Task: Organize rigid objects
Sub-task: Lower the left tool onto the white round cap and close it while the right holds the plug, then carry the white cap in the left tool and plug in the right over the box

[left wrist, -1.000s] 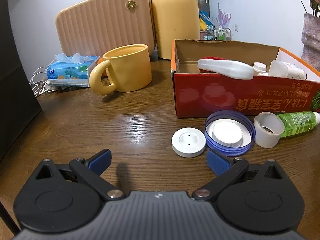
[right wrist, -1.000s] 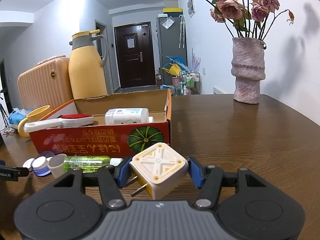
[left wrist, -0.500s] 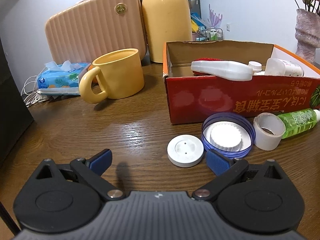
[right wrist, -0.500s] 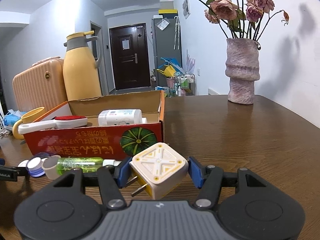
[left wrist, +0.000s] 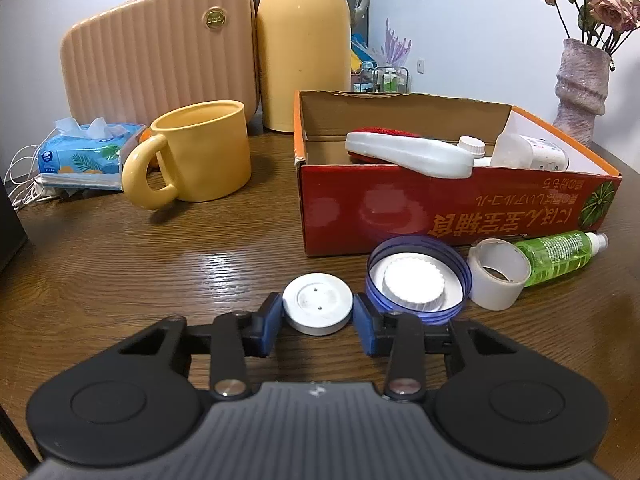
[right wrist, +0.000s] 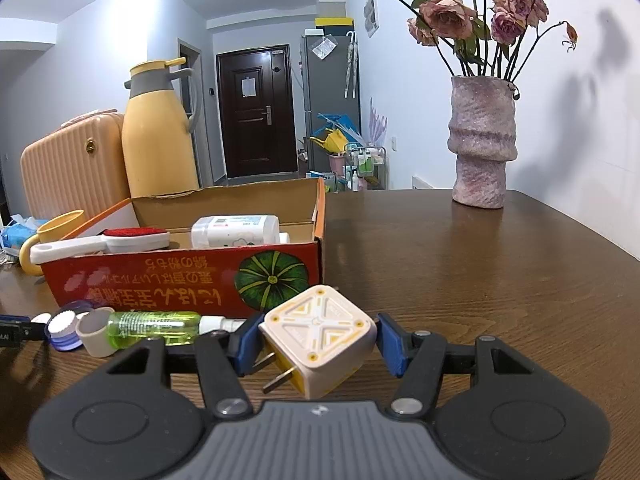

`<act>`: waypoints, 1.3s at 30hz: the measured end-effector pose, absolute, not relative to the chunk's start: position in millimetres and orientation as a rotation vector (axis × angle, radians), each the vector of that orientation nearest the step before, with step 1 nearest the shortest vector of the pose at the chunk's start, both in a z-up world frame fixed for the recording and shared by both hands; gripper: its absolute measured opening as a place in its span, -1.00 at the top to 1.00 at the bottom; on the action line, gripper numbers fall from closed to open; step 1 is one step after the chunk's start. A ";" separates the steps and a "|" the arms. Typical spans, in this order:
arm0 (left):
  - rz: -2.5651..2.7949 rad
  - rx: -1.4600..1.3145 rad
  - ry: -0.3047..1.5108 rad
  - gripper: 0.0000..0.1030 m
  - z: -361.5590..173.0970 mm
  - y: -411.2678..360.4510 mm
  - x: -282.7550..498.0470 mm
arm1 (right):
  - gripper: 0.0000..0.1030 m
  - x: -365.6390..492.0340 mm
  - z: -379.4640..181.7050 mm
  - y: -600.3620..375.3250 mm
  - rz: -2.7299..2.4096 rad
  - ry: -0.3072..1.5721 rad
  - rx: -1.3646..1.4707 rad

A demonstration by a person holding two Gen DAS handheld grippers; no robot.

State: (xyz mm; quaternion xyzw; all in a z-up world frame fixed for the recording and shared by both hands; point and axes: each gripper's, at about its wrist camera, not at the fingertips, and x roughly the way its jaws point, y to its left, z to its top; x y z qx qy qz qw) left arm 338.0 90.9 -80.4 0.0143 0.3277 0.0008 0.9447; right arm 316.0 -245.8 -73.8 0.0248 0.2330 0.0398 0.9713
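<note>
The left gripper (left wrist: 318,316), spread wide a second ago with nothing between its blue pads, now has them drawn in against both sides of the small round white plastic disc (left wrist: 317,309) with two pin holes, which sits on the brown wooden table (left wrist: 160,264) in front of the red cardboard box (left wrist: 440,208), off its left front corner. The pads touch the disc's rim; whether it has left the table cannot be told. Beside the disc, along the box's front wall, lie the blue-rimmed round lid (left wrist: 418,280) with a white ridged cap in it, a white tape roll (left wrist: 498,274) and a green liquid bottle (left wrist: 560,256) on its side.

The right gripper (right wrist: 318,344) pinches a cream-and-yellow cube-shaped plug adapter (right wrist: 318,334) just as it did a second ago, prongs pointing down-left, held near the box's right front corner.

The box already holds a white-handled red brush (left wrist: 408,154) and a white bottle (left wrist: 528,152). In my judgement the closing marks the move from approach to grasp: both grippers now carry something for the box, so the next step is likely lifting each over its front wall, with the lid, tape and green bottle left outside
</note>
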 end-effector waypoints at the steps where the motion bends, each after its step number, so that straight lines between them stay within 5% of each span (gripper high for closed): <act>1: 0.002 0.029 0.665 0.24 -80.3 90.7 337.7 | -0.15 316.0 -73.8 -245.7 0.081 0.470 0.050; 39: -0.004 -0.112 0.423 0.24 -20.1 72.6 271.6 | -0.15 301.9 -53.7 -240.2 0.160 0.396 0.068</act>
